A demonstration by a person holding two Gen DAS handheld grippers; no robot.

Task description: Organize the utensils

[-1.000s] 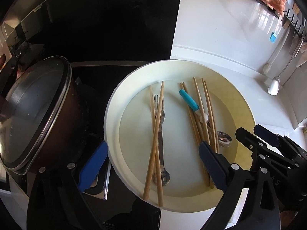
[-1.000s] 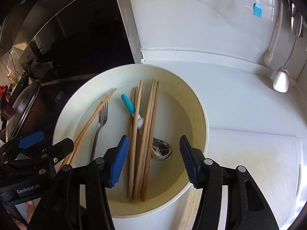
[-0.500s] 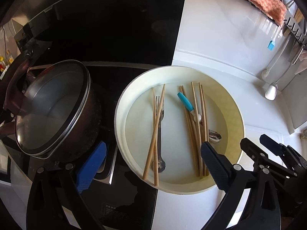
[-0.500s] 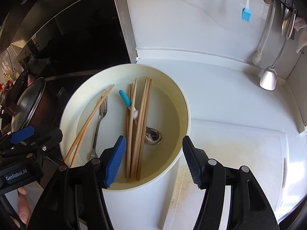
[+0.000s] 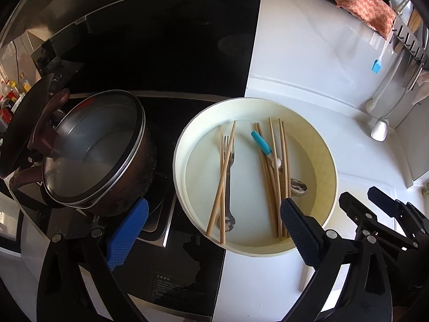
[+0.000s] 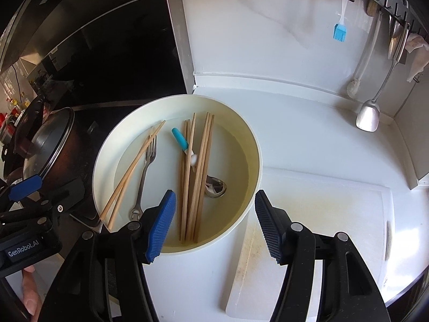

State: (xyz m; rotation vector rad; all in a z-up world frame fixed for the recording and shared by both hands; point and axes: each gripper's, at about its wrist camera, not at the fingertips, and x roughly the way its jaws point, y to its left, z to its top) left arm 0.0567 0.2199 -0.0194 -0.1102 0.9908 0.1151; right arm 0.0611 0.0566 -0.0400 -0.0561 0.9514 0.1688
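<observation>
A cream round basin holds the utensils. Inside lie a steel fork, a crossed pair of wooden chopsticks, a bundle of several chopsticks, and a spoon with a blue handle. My left gripper is open and empty above the basin's near left rim. My right gripper is open and empty above the basin's near right rim. Each gripper shows at the edge of the other's view.
A dark pot with a glass lid stands on the black hob left of the basin. A white cutting board lies right of it. A spatula, a blue brush and a cloth hang on the wall rail.
Both grippers have drawn back and up from the basin, so it looks smaller and more of the counter shows. Nothing in the basin has moved.
</observation>
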